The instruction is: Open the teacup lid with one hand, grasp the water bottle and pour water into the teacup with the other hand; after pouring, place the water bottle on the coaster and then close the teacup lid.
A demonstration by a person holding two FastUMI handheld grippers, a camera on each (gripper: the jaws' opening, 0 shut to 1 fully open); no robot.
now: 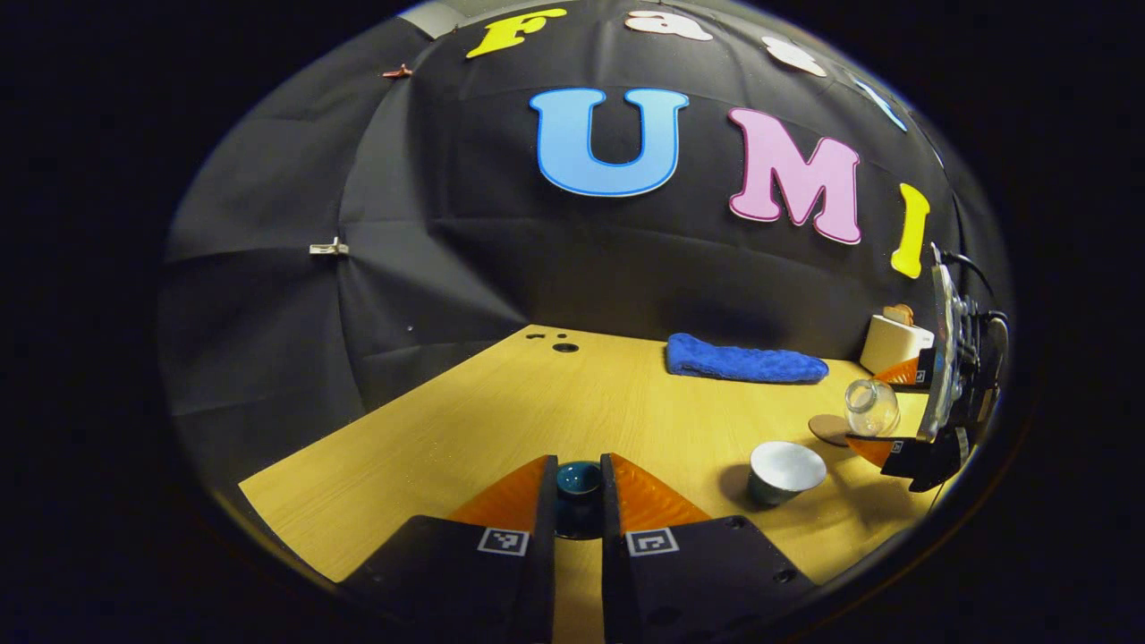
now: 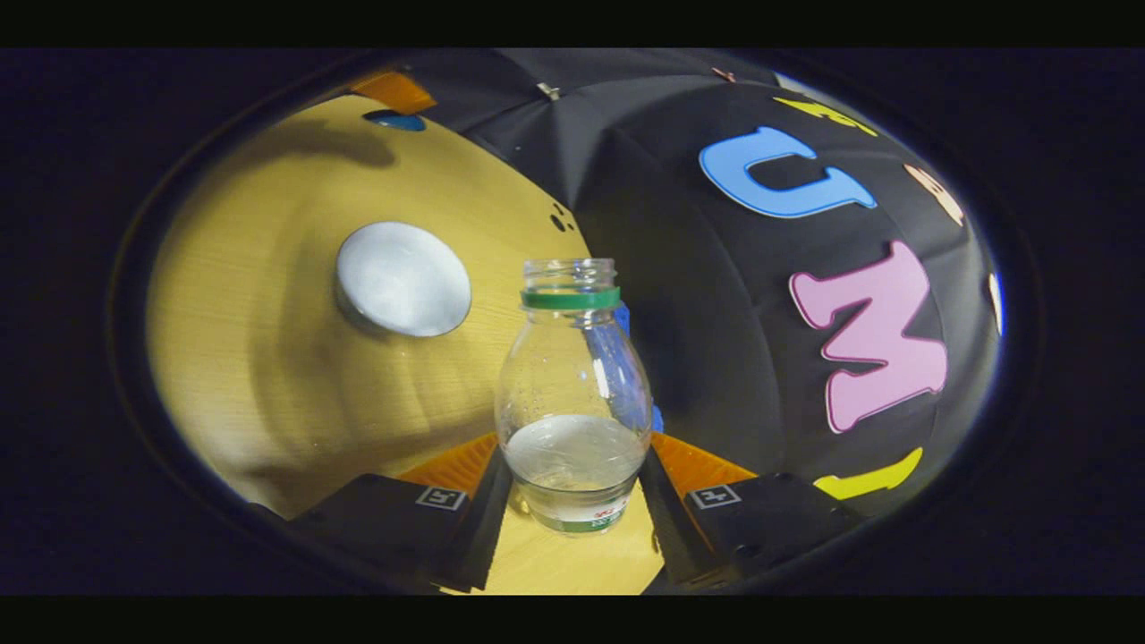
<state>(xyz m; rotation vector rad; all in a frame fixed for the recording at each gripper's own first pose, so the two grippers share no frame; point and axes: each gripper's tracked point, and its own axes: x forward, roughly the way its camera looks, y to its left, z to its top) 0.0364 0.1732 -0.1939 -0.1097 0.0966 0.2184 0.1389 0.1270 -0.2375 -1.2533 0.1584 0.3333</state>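
Bottle: a clear, capless bottle with a green neck ring, held tilted in the air. In the left gripper view it hangs at far right, mouth toward the cup. A little water sits in it.
Cup: an open white-lined teacup standing on the desk, down and to the left of the bottle's mouth, apart from it.
Lid: a dark teal lid held up off the desk, left of the cup.
Coaster: a round brown coaster lying just behind the cup, bare.
Right hand-held gripper: clamped on the bottle's lower body, both fingers pressing its sides.
Left hand-held gripper: closed around the lid, both fingers against it.
Surroundings: a blue cloth and a small toaster at the back of the desk.
Step, as judged: pouring is under way or about to start; the bottle is not yet on the coaster, the cup not yet covered.
Risk, spill: the mouth looks offset from the cup, so tipping further could send water onto the desk or coaster.
Risk, slip: the smooth round bottle could twist in the grip as it tilts.
Risk, knock: lowering the bottle to the coaster passes close by the cup and could nudge it.
Risk, lid: the narrow hold on the lid could let it drop.
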